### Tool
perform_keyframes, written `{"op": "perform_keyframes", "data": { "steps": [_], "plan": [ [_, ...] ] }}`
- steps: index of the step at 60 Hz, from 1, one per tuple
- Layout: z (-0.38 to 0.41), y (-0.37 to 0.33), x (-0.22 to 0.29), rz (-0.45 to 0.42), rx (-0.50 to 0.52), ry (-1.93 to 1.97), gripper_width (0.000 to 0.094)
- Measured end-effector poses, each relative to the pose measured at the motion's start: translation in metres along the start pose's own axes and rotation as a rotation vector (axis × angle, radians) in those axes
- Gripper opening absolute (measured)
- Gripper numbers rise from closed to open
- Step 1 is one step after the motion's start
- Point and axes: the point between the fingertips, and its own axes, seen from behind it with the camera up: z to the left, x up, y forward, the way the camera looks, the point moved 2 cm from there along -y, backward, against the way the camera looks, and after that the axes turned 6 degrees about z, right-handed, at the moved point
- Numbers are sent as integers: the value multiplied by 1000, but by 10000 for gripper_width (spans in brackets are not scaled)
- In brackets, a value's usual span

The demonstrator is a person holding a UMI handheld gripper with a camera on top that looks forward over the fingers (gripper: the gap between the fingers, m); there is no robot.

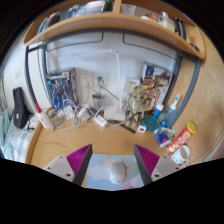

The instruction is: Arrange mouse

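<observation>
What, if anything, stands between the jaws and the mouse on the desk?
Nothing visible does. The mouse lies on the desk between the two pink pads of the open gripper, with a gap at either side. The clutter of cables and bottles sits well beyond it, toward the wall.

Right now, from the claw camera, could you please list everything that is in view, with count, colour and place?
mouse: one, white, on the desk between the claw's two fingers, a gap at either side.
desk: one, light wood, under the mouse and reaching to the wall.
shelf: one, wooden, high above the desk, small items on it too blurred to name.
cables and chargers: a tangled heap, white and grey, at the wall beyond the left finger; count unclear.
small bottles and packets: a mixed-colour cluster beyond the right finger; count unclear.
claw: one, open, pink pads on both fingers, around the mouse without pressing it.
</observation>
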Motion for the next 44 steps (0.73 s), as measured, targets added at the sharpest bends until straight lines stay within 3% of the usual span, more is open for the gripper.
{"op": "perform_keyframes", "data": {
  "steps": [20, 44],
  "plan": [
    [18, -76, 52, -141, -5, 14, 836],
    [24, -104, 58, -169, -18, 36, 830]
  ]
}}
